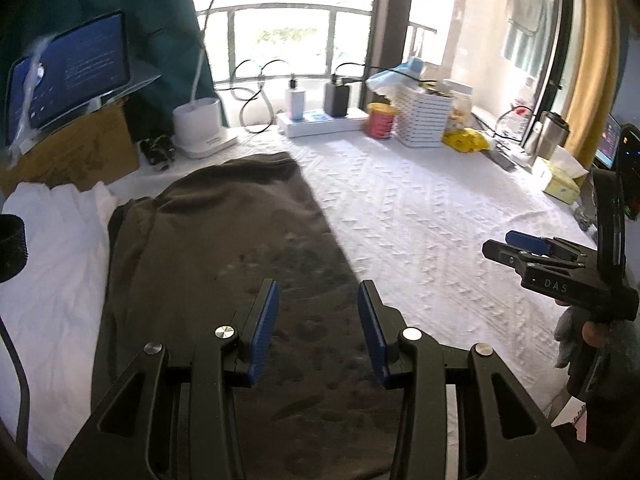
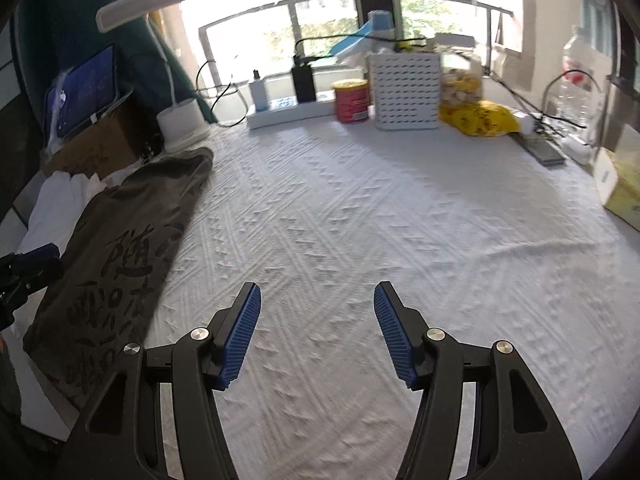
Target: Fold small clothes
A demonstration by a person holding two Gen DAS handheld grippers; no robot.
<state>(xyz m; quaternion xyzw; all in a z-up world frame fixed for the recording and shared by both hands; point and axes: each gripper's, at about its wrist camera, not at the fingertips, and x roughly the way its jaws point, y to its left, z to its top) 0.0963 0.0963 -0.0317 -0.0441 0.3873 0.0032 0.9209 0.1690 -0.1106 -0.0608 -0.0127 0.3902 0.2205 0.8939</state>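
A folded dark olive-brown shirt (image 1: 224, 248) with black printed characters lies at the left of the white textured tablecloth (image 1: 420, 216). It also shows in the right wrist view (image 2: 120, 256). My left gripper (image 1: 318, 292) is open and empty, hovering just above the shirt's near part. My right gripper (image 2: 318, 296) is open and empty over bare cloth, to the right of the shirt. It also shows in the left wrist view (image 1: 516, 246) at the right. White garments (image 1: 52, 256) lie partly under the shirt at the left.
Along the far edge stand a cardboard box with a tablet (image 1: 68, 76), a white desk lamp (image 1: 200, 128), a power strip with chargers (image 1: 320, 120), a red can (image 1: 381, 120), a white basket (image 1: 424, 118), a yellow bag (image 1: 466, 140) and a tissue box (image 2: 624, 188).
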